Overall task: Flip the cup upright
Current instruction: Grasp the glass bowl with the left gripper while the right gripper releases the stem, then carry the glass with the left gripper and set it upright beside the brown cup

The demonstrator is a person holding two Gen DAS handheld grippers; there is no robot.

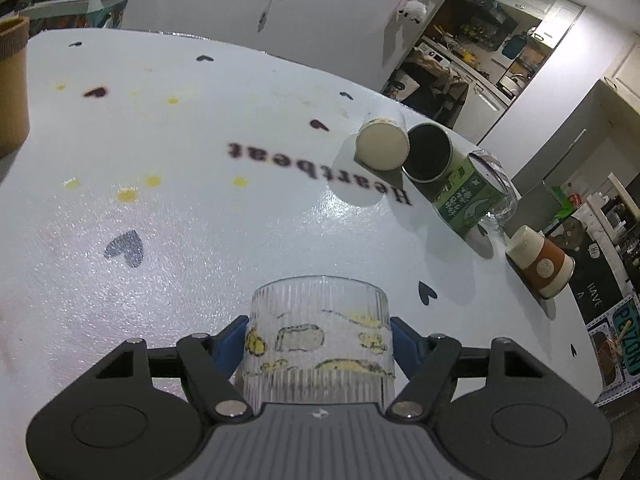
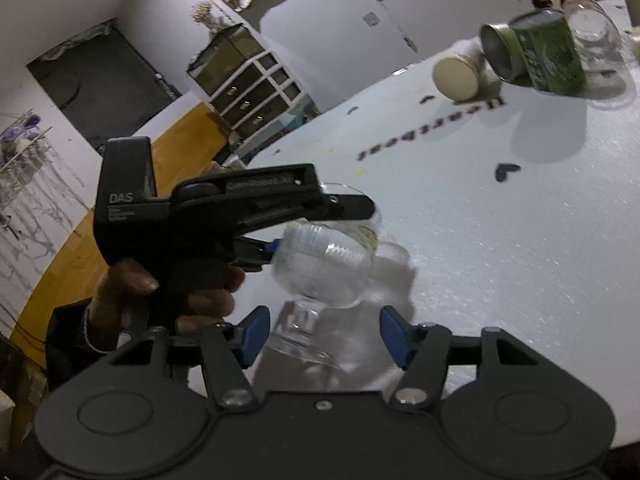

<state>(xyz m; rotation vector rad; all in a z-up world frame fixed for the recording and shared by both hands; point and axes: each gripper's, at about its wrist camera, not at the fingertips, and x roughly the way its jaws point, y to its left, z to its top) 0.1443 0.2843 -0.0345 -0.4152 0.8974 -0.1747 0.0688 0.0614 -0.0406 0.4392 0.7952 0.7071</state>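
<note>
Left gripper (image 1: 319, 340) with its blue fingers (image 1: 231, 340) closed on the sides of the ribbed glass cup (image 1: 320, 336), one pad against each flank of the printed band. In the right wrist view the same cup (image 2: 320, 268) hangs in the air above the white worktop (image 2: 500, 260), tipped over on its side between inverted and upright; which end is the mouth cannot be told through the blur. The person's left hand (image 2: 168, 292) grips the tool's handle. Right gripper (image 2: 324, 336) waits just below and short of the cup, its fingers spread wide and holding nothing.

Hazards, as judgements:
- Slip. Glass is smooth, and only two small pads bear on a curved wall. As the cup turns, its weight may shift off the line between the pads, so that it rotates in the grip or drops onto the worktop.
- Hard landing. The cup is clear of the surface; setting it down while tilted would land it on an edge, and it could topple or roll.
- Collision. The open right fingers sit close beneath the cup and could knock it if either tool moves carelessly.
- Neighbours. Far beyond the cup, a green tin (image 1: 456, 176) lies on its side beside a cream-lidded jar (image 1: 382, 146) and a clear glass (image 1: 494, 184), with a paper cup (image 1: 538, 262) nearer the worktop edge; these lie well apart from the cup, so risk there is low.
</note>
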